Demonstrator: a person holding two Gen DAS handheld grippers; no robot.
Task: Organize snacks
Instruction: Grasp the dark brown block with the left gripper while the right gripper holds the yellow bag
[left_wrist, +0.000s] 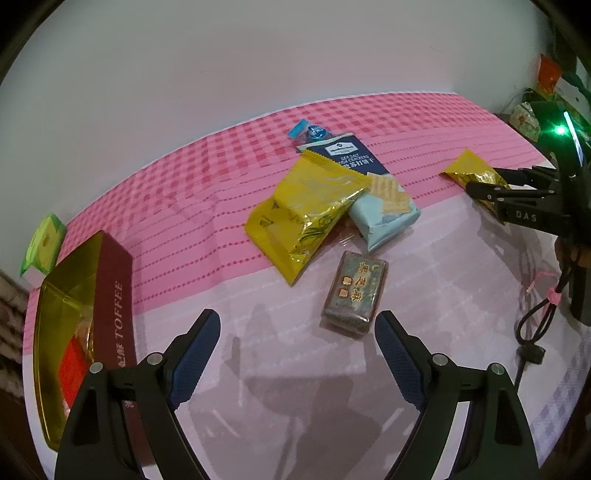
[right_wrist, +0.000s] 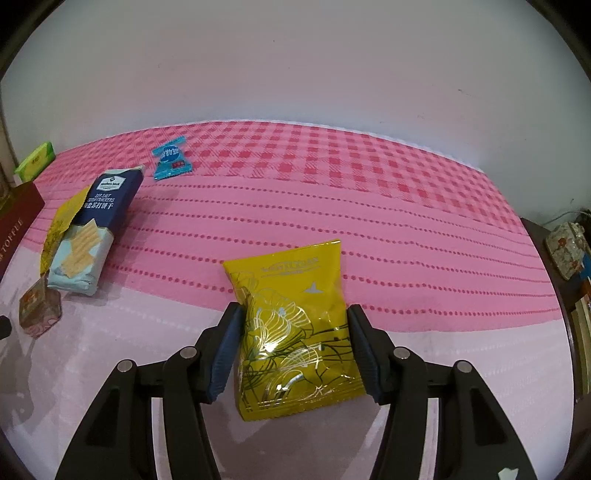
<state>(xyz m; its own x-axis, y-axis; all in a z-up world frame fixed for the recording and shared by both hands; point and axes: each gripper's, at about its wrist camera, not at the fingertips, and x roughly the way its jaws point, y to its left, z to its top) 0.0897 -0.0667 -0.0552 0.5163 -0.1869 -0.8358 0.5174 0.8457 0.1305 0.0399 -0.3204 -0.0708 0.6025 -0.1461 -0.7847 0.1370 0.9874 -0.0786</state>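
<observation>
My right tool (right_wrist: 293, 350) has its two pads set against the long edges of a yellow foil packet (right_wrist: 295, 332), one pad at 9 o'clock and one at 3 o'clock of the bag's lower half, so I read it as closed on the packet, which lies flat on the desk (right_wrist: 443, 369) just ahead of the camera. I judge the packet light, puffy and slick: the foil will crumple and may slide between the pads, and whatever is inside could crush, so a gentle squeeze across the middle of the width, where I am now, seems the best hold. My left tool (left_wrist: 297, 343) is spread wide and holds nothing; it hovers over pale cloth, with a small dark wrapped block (left_wrist: 355, 293) at about 1 o'clock, near the right pad but apart from it. Beyond that, at 12 o'clock, a second yellow packet (left_wrist: 306, 210) lies over a blue cracker pack (left_wrist: 369, 192), and a small blue sachet (left_wrist: 308, 131) lies farther back. At 9 o'clock stands an open toffee box (left_wrist: 114, 295) with a gold lining, probably where the snacks go. The desk is covered with a pink checked cloth (right_wrist: 332, 184) and backs onto a plain pale wall (right_wrist: 295, 66).
</observation>
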